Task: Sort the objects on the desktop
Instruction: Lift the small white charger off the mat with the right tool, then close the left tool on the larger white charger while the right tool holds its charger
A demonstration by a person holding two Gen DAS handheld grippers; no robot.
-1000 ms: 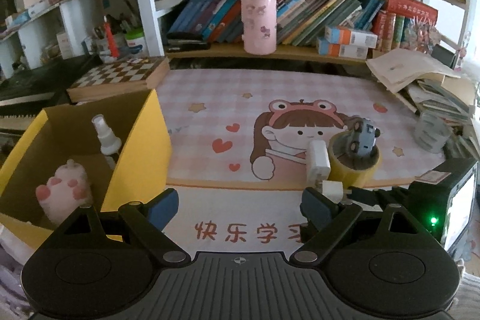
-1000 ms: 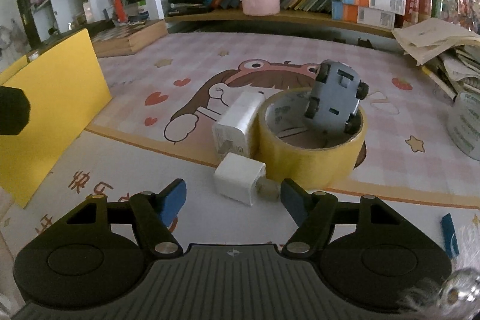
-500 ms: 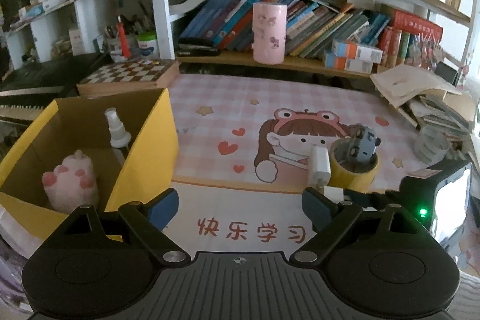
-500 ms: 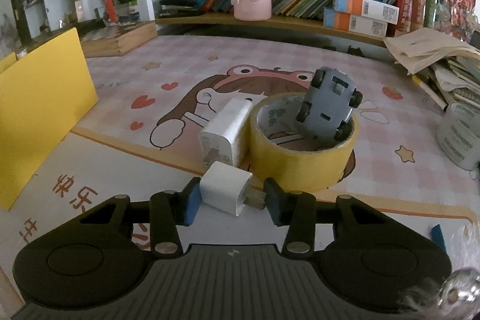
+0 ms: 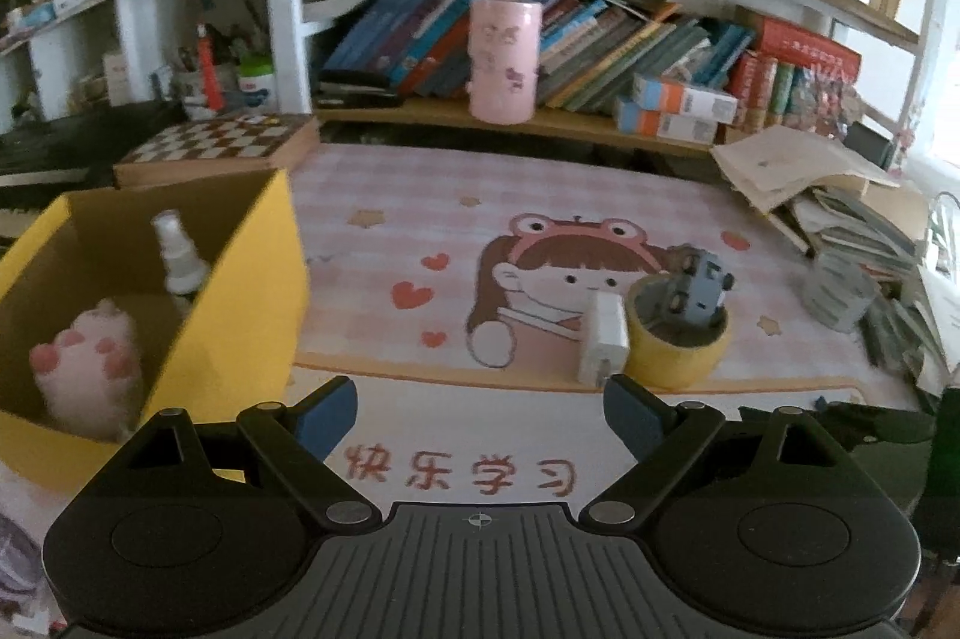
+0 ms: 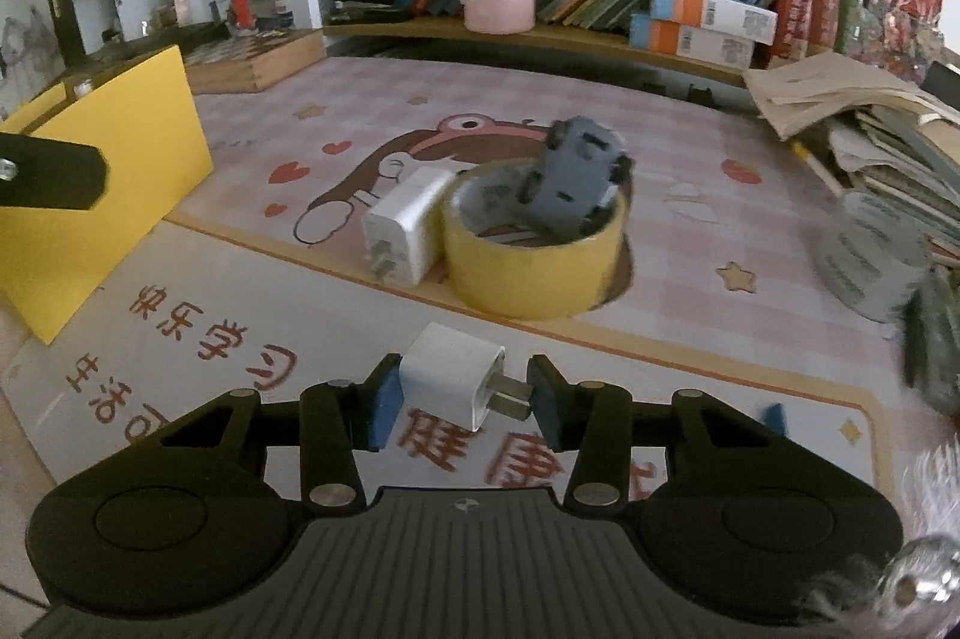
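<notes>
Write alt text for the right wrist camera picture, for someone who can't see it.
The right hand-held gripper is shut on a small white plug, held above a cartoon desk mat. Behind it sit a tape roll with a toy car in it, a white charger and a yellow box.

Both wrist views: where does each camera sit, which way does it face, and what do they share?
Left wrist view: sits on the left gripper, looking forward and down over the pink cartoon desk mat toward the bookshelf; its own open black fingers show, empty.
Right wrist view: sits on the right gripper, facing the same way from further right; its fingers are shut on a small white plug charger.
Shared: yellow cardboard box, yellow tape roll holding a grey toy car, larger white charger, pink cylindrical cup.
</notes>
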